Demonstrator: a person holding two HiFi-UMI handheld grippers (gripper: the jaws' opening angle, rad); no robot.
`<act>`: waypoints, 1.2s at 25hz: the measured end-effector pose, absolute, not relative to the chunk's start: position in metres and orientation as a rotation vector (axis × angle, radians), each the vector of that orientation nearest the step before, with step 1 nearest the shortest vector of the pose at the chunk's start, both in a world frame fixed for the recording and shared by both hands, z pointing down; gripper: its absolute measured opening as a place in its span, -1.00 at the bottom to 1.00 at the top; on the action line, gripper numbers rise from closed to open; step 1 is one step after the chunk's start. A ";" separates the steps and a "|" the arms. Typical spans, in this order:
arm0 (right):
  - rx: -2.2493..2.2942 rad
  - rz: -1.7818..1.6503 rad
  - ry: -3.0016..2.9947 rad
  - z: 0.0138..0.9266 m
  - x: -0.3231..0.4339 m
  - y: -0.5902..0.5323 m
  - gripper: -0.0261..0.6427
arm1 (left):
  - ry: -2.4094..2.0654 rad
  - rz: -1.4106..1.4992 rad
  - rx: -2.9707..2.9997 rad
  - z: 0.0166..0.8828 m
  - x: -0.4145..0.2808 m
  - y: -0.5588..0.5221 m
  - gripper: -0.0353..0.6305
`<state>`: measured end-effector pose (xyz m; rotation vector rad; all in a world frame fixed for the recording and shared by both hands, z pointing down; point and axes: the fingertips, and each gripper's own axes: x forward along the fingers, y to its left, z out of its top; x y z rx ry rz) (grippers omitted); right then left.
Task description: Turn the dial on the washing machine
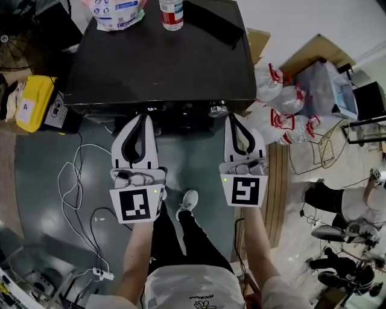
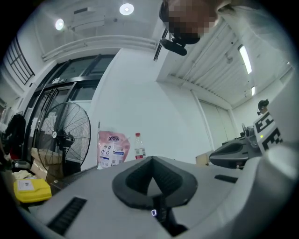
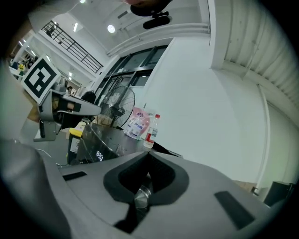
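Note:
The black washing machine [image 1: 157,60] stands ahead of me, its control panel along the near edge. The silver dial [image 1: 218,110] sits at the right end of that panel. My right gripper [image 1: 231,118] is shut, its tips just right of the dial, touching or nearly so. In the right gripper view the dial [image 3: 142,194] shows through the loop between the closed fingers, low in the gap; the tips [image 3: 148,154] meet above it. My left gripper [image 1: 145,117] is shut too, at the panel's left part, holding nothing [image 2: 152,159].
A detergent pouch [image 1: 114,12], a bottle [image 1: 172,13] and a black flat item [image 1: 214,21] lie on the machine top. A yellow box [image 1: 33,102] stands at the left, white bags [image 1: 283,99] at the right. Cables [image 1: 78,199] trail on the floor. The lit display [image 3: 99,155] shows digits.

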<state>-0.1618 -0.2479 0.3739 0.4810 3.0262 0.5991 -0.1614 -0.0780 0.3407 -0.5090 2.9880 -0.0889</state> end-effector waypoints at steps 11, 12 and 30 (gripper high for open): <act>0.412 0.713 3.087 0.476 -0.183 -0.266 -0.92 | 3.076 -0.066 -0.531 0.451 -0.180 -0.090 -0.90; 0.399 0.706 3.085 0.480 -0.187 -0.268 -0.92 | 3.077 -0.072 -0.544 0.456 -0.182 -0.092 -0.90; 0.378 0.623 3.118 0.504 -0.194 -0.279 -0.92 | 3.096 -0.116 -0.604 0.486 -0.188 -0.110 -0.90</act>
